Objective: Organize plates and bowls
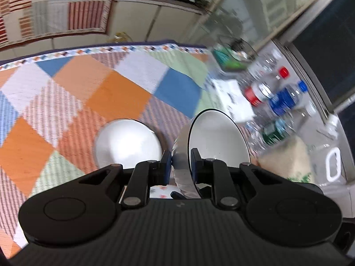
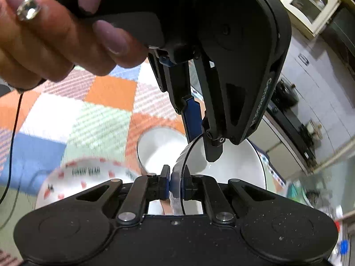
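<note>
My left gripper (image 1: 180, 160) is shut on the rim of a white bowl (image 1: 218, 137) with a thin black edge, held tilted above the checked cloth. My right gripper (image 2: 177, 182) is shut on the rim of the same bowl (image 2: 233, 166) from the opposite side. The left gripper (image 2: 203, 141) reaches down into the right wrist view. A second white bowl (image 1: 127, 141) sits on the cloth; it also shows in the right wrist view (image 2: 159, 146). A white plate (image 2: 82, 179) with red marks and black lettering lies at the lower left of the right wrist view.
A checked cloth (image 1: 88, 93) covers the table. Several plastic bottles (image 1: 277, 97), a white box (image 1: 235, 99) and a clear jug (image 1: 328, 155) crowd the right side. Cabinets and a stove (image 2: 288, 110) stand beyond. A black cable (image 2: 13, 137) hangs at left.
</note>
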Demonstrator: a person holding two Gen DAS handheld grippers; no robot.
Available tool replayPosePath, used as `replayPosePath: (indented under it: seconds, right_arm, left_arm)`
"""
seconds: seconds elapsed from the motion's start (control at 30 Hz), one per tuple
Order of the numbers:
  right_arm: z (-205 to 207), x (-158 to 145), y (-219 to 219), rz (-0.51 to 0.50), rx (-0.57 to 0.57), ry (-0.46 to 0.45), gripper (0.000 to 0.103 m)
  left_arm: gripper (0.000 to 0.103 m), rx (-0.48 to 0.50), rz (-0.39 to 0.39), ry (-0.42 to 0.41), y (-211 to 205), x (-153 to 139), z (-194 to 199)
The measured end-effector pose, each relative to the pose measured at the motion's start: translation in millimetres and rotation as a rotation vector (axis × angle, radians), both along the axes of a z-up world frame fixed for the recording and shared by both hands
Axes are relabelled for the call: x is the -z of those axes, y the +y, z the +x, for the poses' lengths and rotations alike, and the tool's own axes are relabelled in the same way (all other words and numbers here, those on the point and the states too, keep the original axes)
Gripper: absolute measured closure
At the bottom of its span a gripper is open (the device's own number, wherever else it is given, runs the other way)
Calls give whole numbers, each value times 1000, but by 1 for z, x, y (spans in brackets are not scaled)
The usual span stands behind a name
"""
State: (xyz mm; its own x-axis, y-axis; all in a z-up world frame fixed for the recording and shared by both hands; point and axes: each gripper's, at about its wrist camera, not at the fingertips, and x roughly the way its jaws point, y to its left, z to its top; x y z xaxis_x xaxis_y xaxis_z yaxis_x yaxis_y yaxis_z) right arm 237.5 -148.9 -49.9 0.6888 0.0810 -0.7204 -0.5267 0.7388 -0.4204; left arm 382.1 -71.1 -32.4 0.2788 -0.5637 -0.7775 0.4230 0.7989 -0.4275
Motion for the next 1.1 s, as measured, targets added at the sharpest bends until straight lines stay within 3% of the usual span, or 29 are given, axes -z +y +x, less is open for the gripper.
replayPosePath:
  seconds: [0.23,0.43,0.57,0.77,1.0,1.1]
  right_arm:
    - [29,21,24,-1,-82,22,93]
    - [57,50,26,54,-52,87,93]
    - [71,58,22,108,-31,127,93]
    - [82,59,23,221,-7,152,95]
    - [78,63,22,249,19,166,94]
    - [69,56,13,295,43,146,88]
  left_arm:
    - [87,-86,-9,30,36,33,26]
    - [87,-142,-16,66,43,68,43]
    - [86,-135,20,41,40,76,46]
    - [86,-131,148,-32,28,90,41]
    - [86,-181,87,41,48,102,46]
    - [85,-196,102,-3,50,91,38]
